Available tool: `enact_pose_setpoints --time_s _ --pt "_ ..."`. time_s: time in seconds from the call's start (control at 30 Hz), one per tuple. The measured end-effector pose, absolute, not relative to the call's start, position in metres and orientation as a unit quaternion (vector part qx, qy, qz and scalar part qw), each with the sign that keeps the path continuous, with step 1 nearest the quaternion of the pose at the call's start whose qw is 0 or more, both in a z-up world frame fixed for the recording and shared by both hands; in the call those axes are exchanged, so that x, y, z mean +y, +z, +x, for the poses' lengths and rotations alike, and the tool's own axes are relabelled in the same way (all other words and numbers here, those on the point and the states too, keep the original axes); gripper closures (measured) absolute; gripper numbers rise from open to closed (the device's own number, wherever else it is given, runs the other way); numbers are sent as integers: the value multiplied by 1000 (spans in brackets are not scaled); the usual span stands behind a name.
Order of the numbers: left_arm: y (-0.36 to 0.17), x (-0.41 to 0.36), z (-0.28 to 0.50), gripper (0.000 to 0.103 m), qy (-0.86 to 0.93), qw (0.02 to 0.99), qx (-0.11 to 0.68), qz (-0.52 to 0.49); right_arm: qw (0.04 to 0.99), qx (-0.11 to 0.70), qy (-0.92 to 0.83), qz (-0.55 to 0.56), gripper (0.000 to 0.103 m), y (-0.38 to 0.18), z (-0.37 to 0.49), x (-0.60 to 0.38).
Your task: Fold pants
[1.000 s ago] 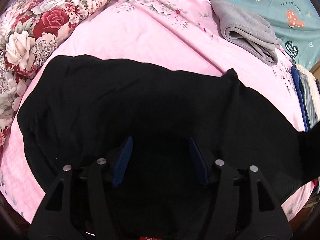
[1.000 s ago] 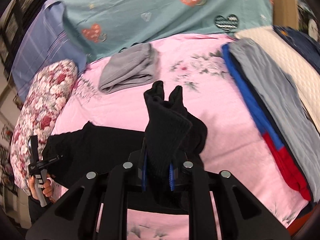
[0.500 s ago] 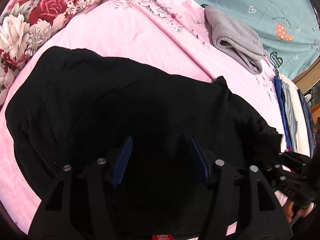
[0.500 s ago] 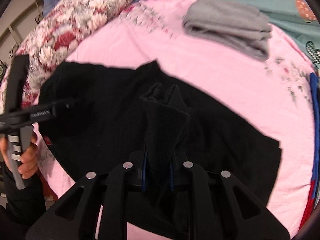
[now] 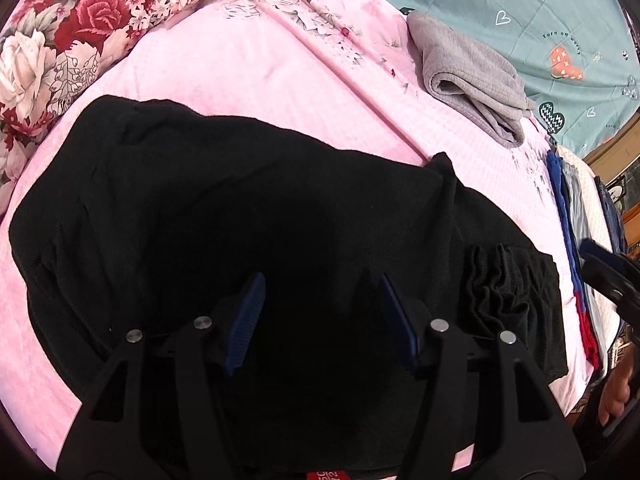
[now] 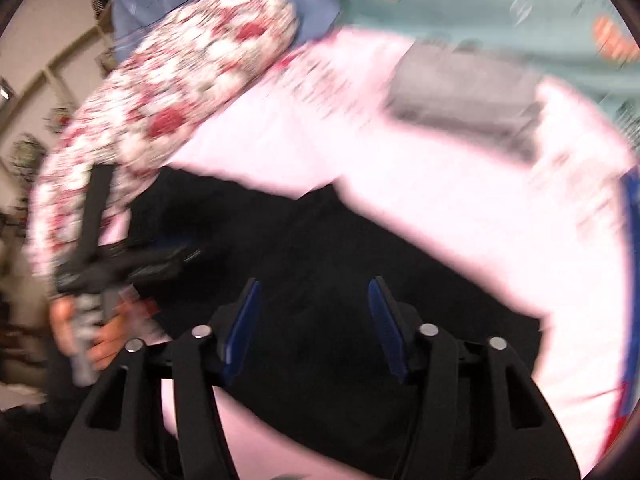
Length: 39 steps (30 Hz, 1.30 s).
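Observation:
The black pants [image 5: 248,216] lie spread on the pink bedsheet [image 5: 260,64], folded over, with a bunched cuff end [image 5: 500,280] resting on top at the right. My left gripper [image 5: 320,312] is open and empty, hovering just above the pants' near edge. My right gripper [image 6: 314,320] is open and empty above the pants [image 6: 360,288]; that view is blurred. The left gripper also shows in the right wrist view [image 6: 128,260], held in a hand. The right gripper shows at the edge of the left wrist view [image 5: 612,276].
A folded grey garment [image 5: 472,76] lies at the far side of the bed. A floral pillow [image 5: 60,40] is at the left. A teal quilt [image 5: 540,20] is behind. Stacked folded clothes [image 5: 572,232] lie along the right edge.
My right gripper has let go of the pant cuffs and opened. The cuff end now rests on the folded pants. The right gripper is swinging fast.

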<state>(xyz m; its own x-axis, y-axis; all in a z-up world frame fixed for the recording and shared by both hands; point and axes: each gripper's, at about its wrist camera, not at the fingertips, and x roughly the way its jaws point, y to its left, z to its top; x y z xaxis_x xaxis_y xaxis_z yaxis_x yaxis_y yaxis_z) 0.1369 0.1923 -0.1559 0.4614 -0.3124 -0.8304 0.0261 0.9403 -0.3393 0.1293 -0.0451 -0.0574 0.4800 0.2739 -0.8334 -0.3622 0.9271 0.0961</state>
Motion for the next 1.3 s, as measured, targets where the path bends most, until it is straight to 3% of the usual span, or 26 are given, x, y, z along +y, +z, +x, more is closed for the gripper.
enact_pose_setpoints --time_s 0.07,0.13,0.33,0.43,0.53,0.57,0.77,0.9,0.97,1.1,1.3 --pt "-156 193 137 43 -101 843 509 -142 838 507 196 -48 79 -79 145 -37" --pt "-156 194 137 43 -103 842 508 -146 827 525 193 -53 84 -94 152 -32" --pt "-156 191 137 43 -101 843 510 -137 807 560 181 -39 86 -132 160 -30" --pt "-156 191 138 43 -100 842 512 -136 808 560 185 9 83 -113 148 -52" --pt "-156 189 139 43 -99 844 511 -132 834 518 179 68 48 -82 121 -93" --pt "-156 188 140 43 -98 845 509 -130 843 507 163 76 46 -74 108 -112" --pt "-132 202 118 43 -96 850 486 -181 839 519 80 140 45 -81 46 -204" --pt "-94 237 81 32 -48 874 437 -206 833 519 57 181 45 -92 16 -240" --pt "-84 272 65 31 5 871 424 -248 834 513 53 196 45 -94 10 -251" --pt "-96 324 50 31 59 840 433 -321 839 496 75 211 45 -93 6 -254" --pt "-139 330 64 31 35 788 477 -388 833 502 94 211 45 -100 -3 -257"
